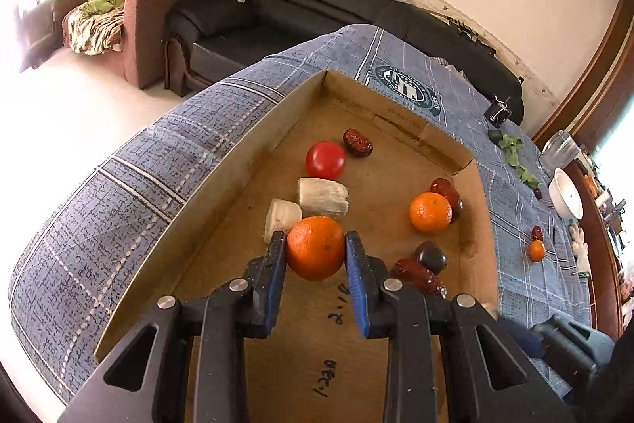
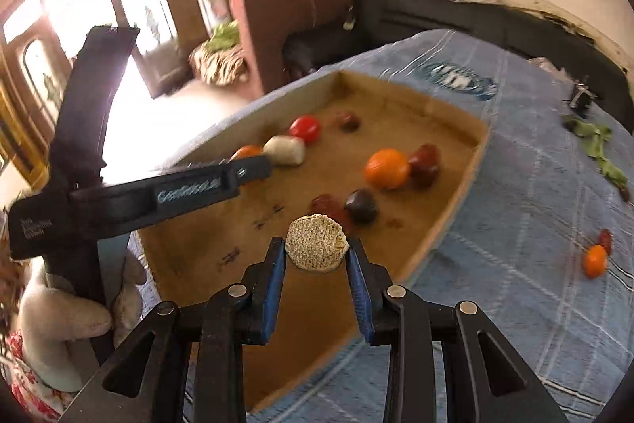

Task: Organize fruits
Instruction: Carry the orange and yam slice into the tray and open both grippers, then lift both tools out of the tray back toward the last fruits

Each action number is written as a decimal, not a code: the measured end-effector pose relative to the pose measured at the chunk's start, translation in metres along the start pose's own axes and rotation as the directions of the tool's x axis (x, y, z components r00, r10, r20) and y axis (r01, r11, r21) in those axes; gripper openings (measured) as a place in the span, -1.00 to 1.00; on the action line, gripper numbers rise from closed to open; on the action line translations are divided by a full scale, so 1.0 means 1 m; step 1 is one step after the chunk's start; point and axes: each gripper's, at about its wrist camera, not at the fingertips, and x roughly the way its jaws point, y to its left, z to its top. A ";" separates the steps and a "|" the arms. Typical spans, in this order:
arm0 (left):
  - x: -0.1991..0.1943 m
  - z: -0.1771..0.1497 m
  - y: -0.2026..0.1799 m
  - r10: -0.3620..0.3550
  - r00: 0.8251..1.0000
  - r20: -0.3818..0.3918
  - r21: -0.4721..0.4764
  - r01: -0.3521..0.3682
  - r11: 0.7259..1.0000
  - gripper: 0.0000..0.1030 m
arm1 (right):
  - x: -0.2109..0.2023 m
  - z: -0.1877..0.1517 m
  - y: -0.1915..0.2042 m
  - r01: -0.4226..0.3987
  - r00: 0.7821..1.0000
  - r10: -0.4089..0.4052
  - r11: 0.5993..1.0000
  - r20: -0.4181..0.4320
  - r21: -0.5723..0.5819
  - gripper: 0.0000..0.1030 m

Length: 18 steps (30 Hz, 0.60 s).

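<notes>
Cardboard tray [image 1: 222, 161] rim (low) beside orange [image 1: 315, 247]

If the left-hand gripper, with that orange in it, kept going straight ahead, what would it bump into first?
Probably the two pale chunks: the left gripper holds an orange, and the smaller pale chunk and larger pale chunk lie just beyond it. Depth is hard to judge.

The right wrist view is motion-blurred, so the round emblem printed on the blue checked tablecloth [image 2: 455, 76] is unreadable there. In the left wrist view, the round orange mandarin [image 1: 316, 247] hides part of a pale cut sugarcane piece [image 1: 282, 217], and a second mandarin [image 1: 430, 212] half covers a dark red jujube [image 1: 447, 190].
</notes>
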 end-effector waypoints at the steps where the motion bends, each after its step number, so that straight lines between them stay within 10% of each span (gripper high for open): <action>1: 0.000 0.000 0.001 -0.006 1.000 0.001 -0.001 0.006 1.000 -0.45 | 0.004 0.000 0.003 0.001 1.000 -0.001 1.000 -0.011 -0.008 -0.33; 18: -0.026 0.003 0.011 -0.052 0.997 0.059 -0.043 0.054 0.998 0.16 | 0.020 -0.001 0.012 0.016 0.999 -0.016 1.000 -0.029 -0.006 -0.19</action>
